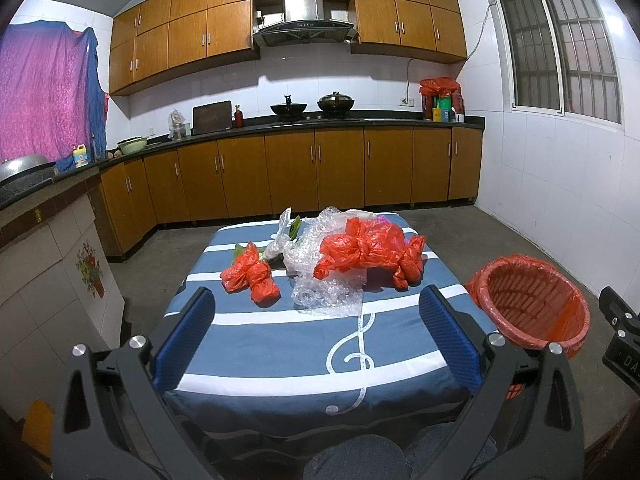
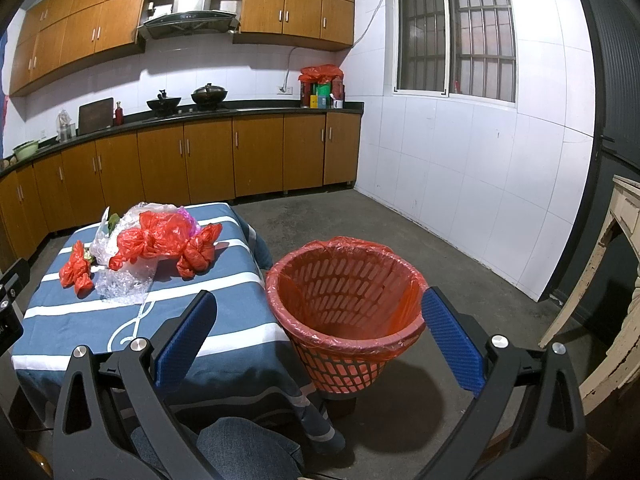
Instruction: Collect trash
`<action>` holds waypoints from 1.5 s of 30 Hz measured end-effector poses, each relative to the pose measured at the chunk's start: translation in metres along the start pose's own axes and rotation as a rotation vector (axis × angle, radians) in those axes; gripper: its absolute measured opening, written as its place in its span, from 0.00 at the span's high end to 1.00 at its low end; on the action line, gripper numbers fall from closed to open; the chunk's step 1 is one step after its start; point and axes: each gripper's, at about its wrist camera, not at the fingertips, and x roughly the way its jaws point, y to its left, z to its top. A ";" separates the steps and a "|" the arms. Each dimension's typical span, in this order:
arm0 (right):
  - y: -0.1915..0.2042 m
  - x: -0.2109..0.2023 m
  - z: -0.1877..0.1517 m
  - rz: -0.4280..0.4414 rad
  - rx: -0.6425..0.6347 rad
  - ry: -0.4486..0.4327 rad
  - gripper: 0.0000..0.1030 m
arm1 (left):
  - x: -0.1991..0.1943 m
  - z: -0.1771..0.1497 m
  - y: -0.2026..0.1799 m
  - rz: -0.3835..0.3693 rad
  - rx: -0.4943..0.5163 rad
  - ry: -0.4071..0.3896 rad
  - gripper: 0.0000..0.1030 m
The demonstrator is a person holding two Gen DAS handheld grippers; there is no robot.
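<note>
My left gripper [image 1: 316,322] and right gripper [image 2: 318,330] both hung with jaws spread wide, holding nothing. Knotted red plastic bags [image 1: 366,252] and crumpled bubble wrap [image 1: 326,292] lay toward the table's [image 1: 280,368] far edge. The red-lined wastebasket [image 2: 348,312] stood on the floor just beside the table's right edge.

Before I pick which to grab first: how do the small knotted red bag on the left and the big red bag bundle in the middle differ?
The small knotted red bag lies alone on the striped tablecloth, nearer the left edge; the big red bag bundle sits on crumpled bubble wrap. The small one is compact; the big one is wider and looser. Both are red plastic, tied, and untouched.
</note>
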 end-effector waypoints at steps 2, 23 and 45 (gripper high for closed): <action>0.000 0.000 0.000 -0.001 0.000 0.001 0.01 | -0.001 0.000 0.000 0.000 0.001 0.000 0.04; -0.002 0.001 0.000 0.000 -0.001 0.002 0.01 | -0.003 0.000 -0.003 0.000 0.000 0.002 0.04; 0.046 0.102 0.022 0.185 0.049 0.163 0.06 | 0.086 -0.006 0.085 0.168 -0.098 0.128 0.04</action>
